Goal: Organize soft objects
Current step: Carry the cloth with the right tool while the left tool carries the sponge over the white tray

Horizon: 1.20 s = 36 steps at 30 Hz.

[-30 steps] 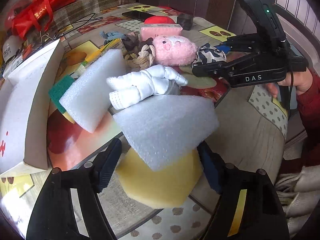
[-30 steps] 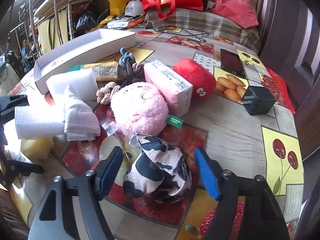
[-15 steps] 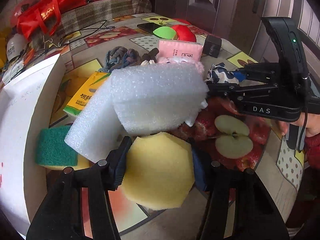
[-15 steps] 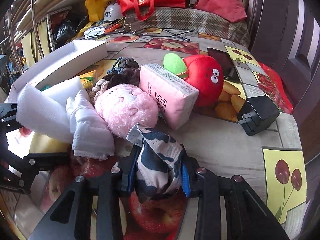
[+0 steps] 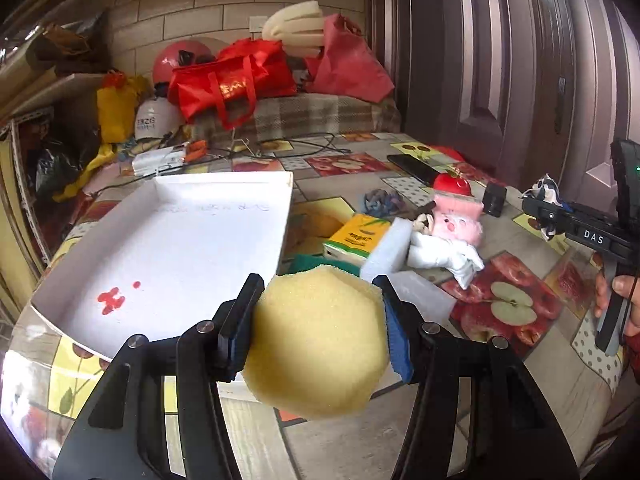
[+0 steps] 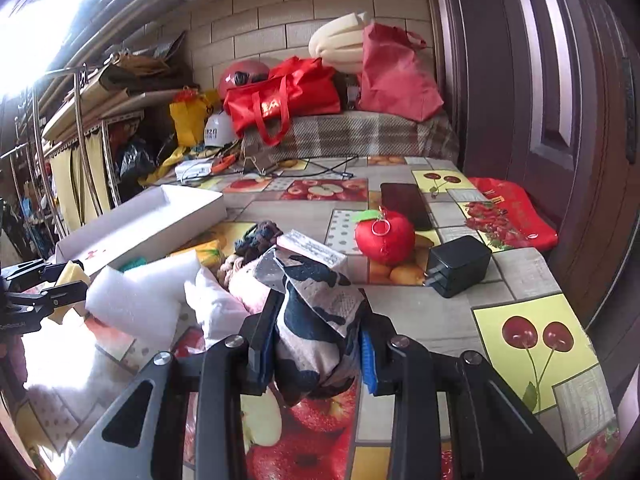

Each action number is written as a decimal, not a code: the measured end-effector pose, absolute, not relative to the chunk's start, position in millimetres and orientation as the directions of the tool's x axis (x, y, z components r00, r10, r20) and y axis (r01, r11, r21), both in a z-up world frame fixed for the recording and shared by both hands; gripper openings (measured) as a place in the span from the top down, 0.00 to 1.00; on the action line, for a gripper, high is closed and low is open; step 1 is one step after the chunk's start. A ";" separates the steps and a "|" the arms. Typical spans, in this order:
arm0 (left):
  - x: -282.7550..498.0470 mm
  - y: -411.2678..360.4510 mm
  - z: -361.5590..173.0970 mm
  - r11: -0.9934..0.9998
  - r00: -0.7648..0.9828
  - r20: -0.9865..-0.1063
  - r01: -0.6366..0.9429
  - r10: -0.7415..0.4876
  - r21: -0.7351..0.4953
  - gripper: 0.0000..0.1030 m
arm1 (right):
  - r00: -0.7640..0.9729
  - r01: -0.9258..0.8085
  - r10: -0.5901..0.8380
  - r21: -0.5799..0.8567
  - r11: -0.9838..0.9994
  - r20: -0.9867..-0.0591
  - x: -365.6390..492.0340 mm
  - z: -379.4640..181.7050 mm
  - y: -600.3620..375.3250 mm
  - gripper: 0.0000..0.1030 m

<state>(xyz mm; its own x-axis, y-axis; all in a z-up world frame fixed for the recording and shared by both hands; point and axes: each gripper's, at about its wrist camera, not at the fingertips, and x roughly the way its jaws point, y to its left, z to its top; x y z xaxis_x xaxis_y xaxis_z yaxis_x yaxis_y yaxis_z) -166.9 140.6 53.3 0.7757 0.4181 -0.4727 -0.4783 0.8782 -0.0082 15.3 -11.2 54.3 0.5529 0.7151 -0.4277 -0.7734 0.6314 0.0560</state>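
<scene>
Nearest to us, the left gripper (image 5: 318, 330) pinches a yellow sponge (image 5: 318, 344) between its pads, jaws partway apart, the sponge clear of the table. Our right gripper (image 6: 316, 344) is clamped tight on a black-and-white cow-print cloth (image 6: 316, 320), also lifted. Below both lies a table (image 6: 516, 280) covered in a fruit-print oilcloth of apples and cherries. Just past the sponge we note a white shallow box (image 5: 180, 248), open and tilted toward the left view. Right of it sit white foam blocks (image 5: 390, 254), a green scouring pad (image 5: 308, 266), a yellow tissue pack (image 5: 356, 238), a white cloth bundle (image 5: 444, 254) and a pink plush (image 5: 458, 220). Farther on we see a red apple plush (image 6: 384, 236), a black charger (image 6: 458, 266) and a phone (image 6: 404, 204). Beyond the table: a plaid-covered bench (image 6: 352, 136) with red bags (image 6: 280, 92), a brick-tile wall (image 6: 260, 40), and a dark door (image 6: 540, 80) on the right.
</scene>
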 end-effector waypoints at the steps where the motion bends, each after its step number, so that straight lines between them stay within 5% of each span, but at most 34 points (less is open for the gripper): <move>1: -171.5 143.7 54.5 0.867 0.775 -0.456 -0.498 0.438 -0.013 0.46 | 0.555 -0.773 0.720 0.062 0.632 -0.417 15.3 55.6 -8.7 0.68; 18: -211.8 195.7 55.2 0.716 0.669 -0.370 -0.698 0.645 -0.016 0.46 | 0.452 -0.860 0.801 0.048 0.508 -0.392 -17.1 51.9 51.4 0.68; 36: -211.8 249.6 49.4 0.643 0.580 -0.405 -0.765 0.707 0.026 0.45 | 0.250 -0.960 0.903 0.034 0.279 -0.350 -100.4 46.4 168.2 0.68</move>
